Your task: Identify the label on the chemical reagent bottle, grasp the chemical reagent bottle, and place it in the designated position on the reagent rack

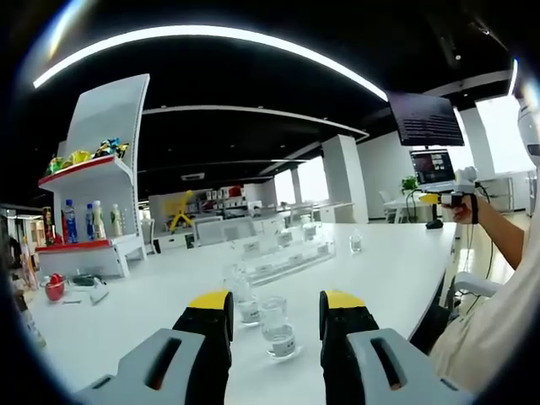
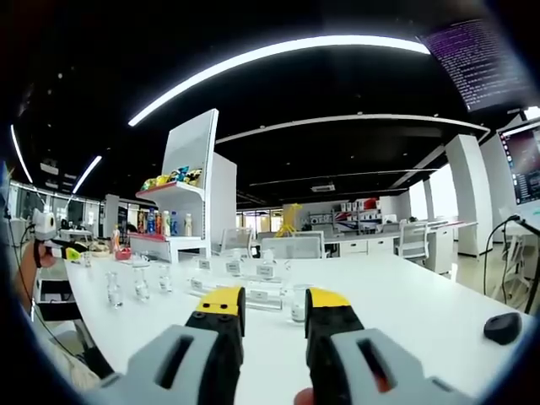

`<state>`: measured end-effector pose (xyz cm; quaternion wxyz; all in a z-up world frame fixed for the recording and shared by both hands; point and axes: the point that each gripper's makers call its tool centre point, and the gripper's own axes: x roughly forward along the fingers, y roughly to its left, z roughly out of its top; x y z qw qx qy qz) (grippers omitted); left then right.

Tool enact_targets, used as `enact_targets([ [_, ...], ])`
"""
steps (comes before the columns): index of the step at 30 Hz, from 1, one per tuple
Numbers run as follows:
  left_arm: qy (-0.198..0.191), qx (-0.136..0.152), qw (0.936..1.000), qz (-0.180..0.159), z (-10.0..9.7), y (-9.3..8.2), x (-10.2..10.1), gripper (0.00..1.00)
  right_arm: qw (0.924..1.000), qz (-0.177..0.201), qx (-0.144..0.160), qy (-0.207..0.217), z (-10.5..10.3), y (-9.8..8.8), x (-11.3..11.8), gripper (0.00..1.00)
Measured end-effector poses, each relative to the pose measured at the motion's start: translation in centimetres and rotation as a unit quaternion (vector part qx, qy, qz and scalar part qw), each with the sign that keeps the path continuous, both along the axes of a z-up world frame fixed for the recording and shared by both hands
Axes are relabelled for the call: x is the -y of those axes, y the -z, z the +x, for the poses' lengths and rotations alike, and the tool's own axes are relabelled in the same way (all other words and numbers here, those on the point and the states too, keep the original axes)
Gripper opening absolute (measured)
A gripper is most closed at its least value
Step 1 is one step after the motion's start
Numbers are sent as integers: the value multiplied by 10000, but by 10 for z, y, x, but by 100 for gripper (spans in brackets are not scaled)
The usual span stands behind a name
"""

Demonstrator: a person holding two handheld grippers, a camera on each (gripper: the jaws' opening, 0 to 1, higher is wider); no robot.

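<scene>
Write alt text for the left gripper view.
The left gripper, with black jaws tipped in yellow, is open above a white table, and two small clear glass bottles stand just beyond the jaws. Farther back is a clear tiered reagent rack; a white shelf unit with drinks stands at left.

Labels on the small clear glass reagent bottles just ahead of the left jaws are too blurry to read. Same for the tags on the clear acrylic reagent rack beyond the right jaws, partly hidden behind the yellow tips.
</scene>
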<state>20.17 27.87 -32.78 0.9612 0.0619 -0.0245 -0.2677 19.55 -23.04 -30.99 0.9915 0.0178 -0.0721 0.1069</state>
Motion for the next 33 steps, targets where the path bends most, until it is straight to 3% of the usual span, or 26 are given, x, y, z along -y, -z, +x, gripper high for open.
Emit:
enact_targets([
  [33, 44, -116, 9999, 73, 4, 9, 4, 41, 9999, -28, -45, -145, 3, 4, -9, 28],
])
